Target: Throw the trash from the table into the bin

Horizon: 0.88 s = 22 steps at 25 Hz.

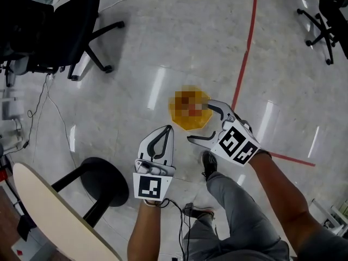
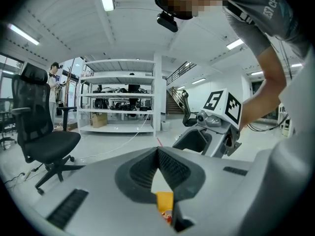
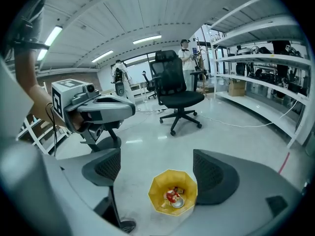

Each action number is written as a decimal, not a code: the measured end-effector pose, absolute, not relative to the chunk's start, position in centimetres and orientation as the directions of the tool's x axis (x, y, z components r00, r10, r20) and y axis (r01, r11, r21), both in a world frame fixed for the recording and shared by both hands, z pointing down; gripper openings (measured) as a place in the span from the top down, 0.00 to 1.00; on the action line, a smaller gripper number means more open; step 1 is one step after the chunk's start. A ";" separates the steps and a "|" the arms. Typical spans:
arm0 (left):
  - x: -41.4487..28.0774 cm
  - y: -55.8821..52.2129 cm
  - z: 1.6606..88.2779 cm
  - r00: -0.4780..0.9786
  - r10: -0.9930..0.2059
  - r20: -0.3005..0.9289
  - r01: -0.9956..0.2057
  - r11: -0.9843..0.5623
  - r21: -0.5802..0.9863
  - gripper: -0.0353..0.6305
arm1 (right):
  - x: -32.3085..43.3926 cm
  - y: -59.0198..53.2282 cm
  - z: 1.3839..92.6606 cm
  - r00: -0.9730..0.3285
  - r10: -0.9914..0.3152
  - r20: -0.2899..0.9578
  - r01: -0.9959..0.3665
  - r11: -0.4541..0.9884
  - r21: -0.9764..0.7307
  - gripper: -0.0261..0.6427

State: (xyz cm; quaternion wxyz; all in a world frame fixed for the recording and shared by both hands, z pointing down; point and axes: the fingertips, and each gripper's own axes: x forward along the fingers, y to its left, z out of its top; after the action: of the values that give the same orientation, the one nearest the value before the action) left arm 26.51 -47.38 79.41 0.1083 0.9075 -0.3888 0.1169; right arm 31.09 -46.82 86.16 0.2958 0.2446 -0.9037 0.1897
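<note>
Right gripper [image 1: 200,122] hangs spread and empty over the yellow bin [image 3: 157,186] on the floor, where the trash [image 3: 172,196] lies; left gripper [image 1: 165,132] is pinched together on nothing. Such wrappers look light and crumply, best nipped by a loose edge.

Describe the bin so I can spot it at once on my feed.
On the pale floor, find the red tape line; the bin stands just left of it, below the open right gripper. It is a yellow, many-sided open tub with red scraps inside, the only bright thing near the black chair and stool.
</note>
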 end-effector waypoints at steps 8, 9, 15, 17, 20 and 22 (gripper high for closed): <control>25.8 -46.6 75.3 0.693 -0.649 0.314 -0.674 -0.738 -0.037 0.90 | 30.2 -46.5 81.2 -0.715 -0.332 0.615 -0.542 0.819 -0.188 0.27; 25.5 -46.4 74.4 0.694 -0.649 0.312 -0.669 -0.741 -0.057 0.90 | 29.7 -46.2 80.5 -0.718 -0.334 0.611 -0.538 0.823 -0.183 0.27; 23.0 -44.0 67.2 0.667 -0.689 0.285 -0.687 -0.716 -0.125 0.90 | 27.4 -43.8 73.5 -0.739 -0.362 0.568 -0.523 0.840 -0.146 0.51; 21.9 -43.0 64.1 0.659 -0.702 0.270 -0.688 -0.708 -0.161 0.90 | 26.6 -42.8 70.4 -0.741 -0.385 0.550 -0.528 0.840 -0.124 0.62; 19.8 -40.5 59.3 0.641 -0.726 0.248 -0.698 -0.686 -0.206 0.90 | 25.2 -40.9 65.6 -0.742 -0.425 0.519 -0.539 0.838 -0.084 0.84; 18.6 -38.1 55.9 0.627 -0.741 0.239 -0.704 -0.671 -0.232 0.90 | 24.4 -38.8 62.0 -0.746 -0.444 0.497 -0.546 0.834 -0.074 0.95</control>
State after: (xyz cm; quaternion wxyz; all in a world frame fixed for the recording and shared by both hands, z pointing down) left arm 18.60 -38.07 55.87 -0.0582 0.9002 -0.4015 0.1585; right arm 24.37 -38.81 61.97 0.2369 0.2667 -0.9280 0.1080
